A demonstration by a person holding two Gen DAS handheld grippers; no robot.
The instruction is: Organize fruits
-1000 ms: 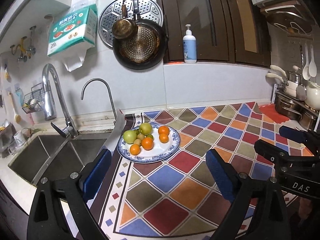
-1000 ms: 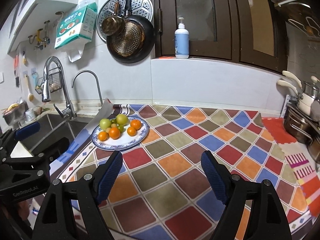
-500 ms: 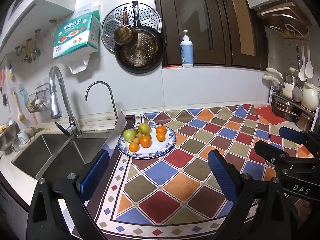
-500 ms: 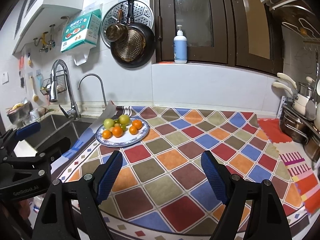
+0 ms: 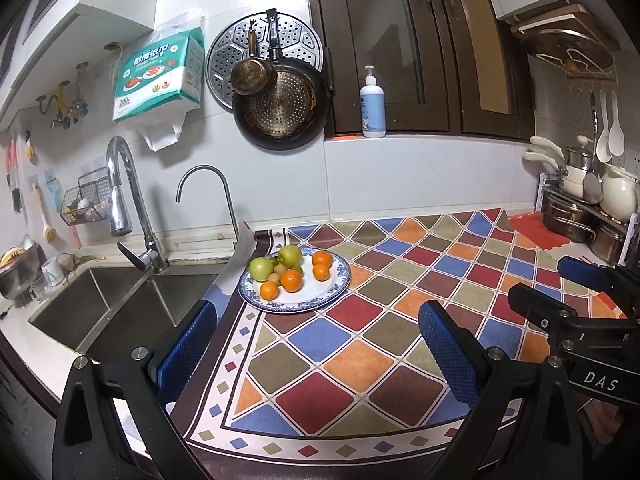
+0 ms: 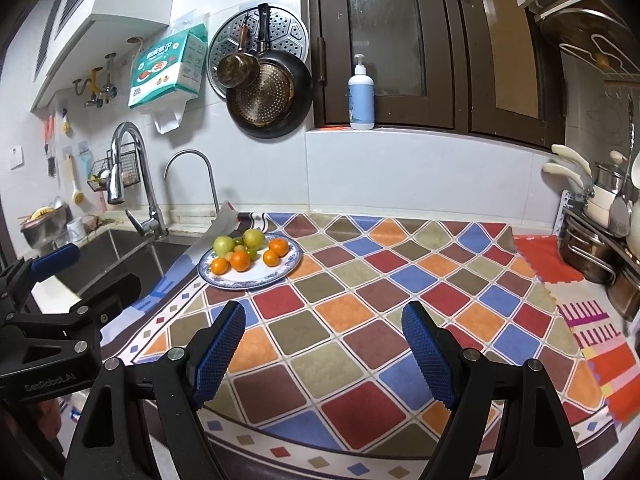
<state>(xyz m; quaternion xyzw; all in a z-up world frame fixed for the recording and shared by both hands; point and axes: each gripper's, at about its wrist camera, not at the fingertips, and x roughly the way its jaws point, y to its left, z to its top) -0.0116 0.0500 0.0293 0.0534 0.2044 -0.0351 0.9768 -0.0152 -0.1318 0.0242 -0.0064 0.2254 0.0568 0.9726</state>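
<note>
A blue-rimmed white plate (image 5: pixel 320 300) (image 6: pixel 260 280) sits on the chequered mat near the sink. On it lie two green apples (image 5: pixel 261 268) (image 6: pixel 223 245), several oranges (image 5: pixel 291 281) (image 6: pixel 240 261) and a few small greenish fruits (image 5: pixel 276 278). My left gripper (image 5: pixel 316 320) hovers over the mat's front part, well short of the plate, open with nothing between its blue pads. My right gripper (image 6: pixel 323 314) is likewise open and empty, further right over the mat. Each gripper shows at the edge of the other's view: right (image 5: pixel 560 288), left (image 6: pixel 68 276).
A double steel sink (image 5: pixel 104 312) with two taps (image 5: pixel 128 200) lies left of the mat. Pots and a rack (image 5: pixel 580 220) crowd the right end of the counter. A pump bottle (image 5: pixel 372 108) stands on the window ledge; pans (image 5: pixel 280 108) hang on the wall.
Both grippers have drawn back from the plate, which now looks smaller and farther away; the mat's front border has come into view. The left jaws stand slightly wider.
</note>
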